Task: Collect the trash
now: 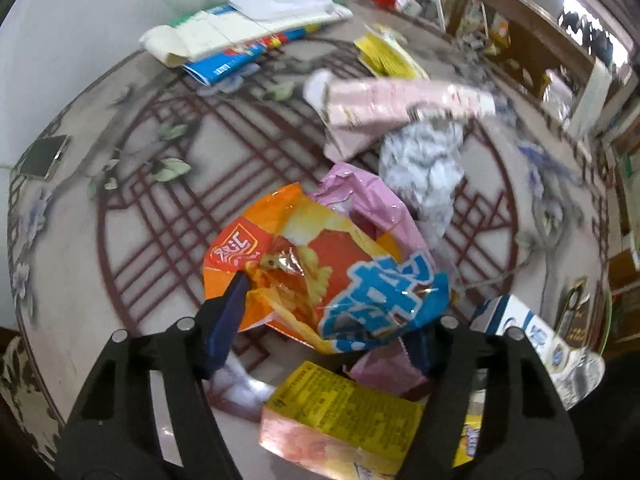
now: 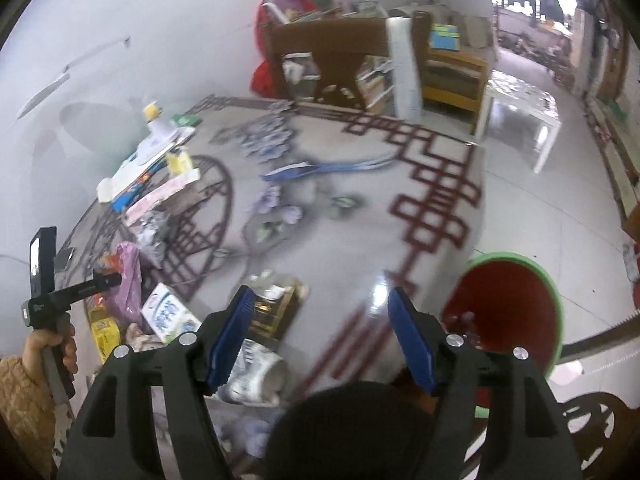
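My left gripper (image 1: 328,312) is wide open over an orange and blue snack bag (image 1: 320,276) on the patterned table; its left finger touches the bag's edge, the right finger is hidden behind the bag. A pink wrapper (image 1: 360,204), crumpled white paper (image 1: 424,168), a pink packet (image 1: 400,108) and a yellow carton (image 1: 340,412) lie around it. My right gripper (image 2: 320,332) is open and empty above the table's edge. A red bin with a green rim (image 2: 508,312) stands just to its right. The left gripper also shows in the right wrist view (image 2: 100,280).
A blue and white milk carton (image 1: 536,340) lies at the right, also in the right wrist view (image 2: 168,312). A crushed can (image 2: 256,372) and gold box (image 2: 276,304) lie near my right gripper. Stacked papers and packets (image 1: 240,36) sit at the table's far side. Shelves (image 2: 340,60) stand beyond.
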The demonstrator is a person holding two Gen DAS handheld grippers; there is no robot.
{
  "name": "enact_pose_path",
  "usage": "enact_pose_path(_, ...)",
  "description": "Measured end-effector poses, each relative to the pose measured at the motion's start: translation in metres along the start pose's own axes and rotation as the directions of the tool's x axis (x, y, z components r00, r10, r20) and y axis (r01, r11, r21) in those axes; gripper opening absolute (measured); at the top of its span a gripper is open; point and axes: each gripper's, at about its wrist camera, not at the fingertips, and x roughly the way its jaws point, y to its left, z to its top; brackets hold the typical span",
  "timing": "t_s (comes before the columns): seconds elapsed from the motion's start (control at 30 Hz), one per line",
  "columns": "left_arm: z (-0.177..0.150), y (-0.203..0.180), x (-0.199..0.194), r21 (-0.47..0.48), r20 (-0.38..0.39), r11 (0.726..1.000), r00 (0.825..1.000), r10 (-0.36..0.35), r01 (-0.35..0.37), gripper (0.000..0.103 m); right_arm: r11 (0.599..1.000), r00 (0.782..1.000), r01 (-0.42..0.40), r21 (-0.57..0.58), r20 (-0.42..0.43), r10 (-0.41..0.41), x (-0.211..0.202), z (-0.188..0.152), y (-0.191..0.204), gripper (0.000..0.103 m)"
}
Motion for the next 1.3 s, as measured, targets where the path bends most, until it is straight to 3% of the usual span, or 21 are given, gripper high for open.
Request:
enact_pose_path(0.2,0.006,0.014,-0.053,-0.051,0.148,0.999,0.989,0.007,0.001,0.066,0.99,0.992,-0.125,-0.065,-0.031,0.123,0.042,0.031,0.056,0.072)
enact_pose_path(0.37,0.007,0.021,-0.085,-0.097,0.239,0.994,0.971,-0.019,0.044,0.066,0.962,0.963,-0.256,-0.099,-0.113,0.245,0.104,0.059,0.127,0.079)
enact_pose_path(0.5,0.002,0.025,-0.097,-0.115,0.274,0.992,0.961,-0.02,0.053,0.066,0.956,0.949,-0.28,-0.09,-0.175,0.261,0.152,0.071,0.17,0.08)
enact_pose_path(0.83,-0.007,0.051,-0.075,-0.16,0.234,0.987,0.972,0.007,0.032,0.072,0.962,0.939,-0.254,-0.099,-0.264,0.221,0.232,0.072,0.223,0.079)
enact_pose_path(0.9,-0.007,0.056,-0.07,-0.174,0.224,0.984,0.975,0.006,0.034,0.077,0.961,0.932,-0.265,-0.076,-0.275,0.235,0.24,0.072,0.222,0.073)
enact_pose_path(0.97,-0.007,0.063,-0.066,-0.194,0.215,0.981,0.976,0.016,0.027,0.081,0.947,0.915,-0.319,-0.044,-0.276,0.295,0.24,0.073,0.219,0.047)
enact_pose_path(1.07,-0.009,0.071,-0.061,-0.224,0.208,0.974,0.978,0.024,0.024,0.089,0.946,0.929,-0.307,-0.1,-0.246,0.276,0.225,0.076,0.221,0.033)
enact_pose_path(1.3,-0.015,0.086,-0.06,-0.274,0.201,0.961,0.979,0.028,0.028,0.086,0.934,0.934,-0.327,-0.145,-0.198,0.296,0.193,0.074,0.211,0.032)
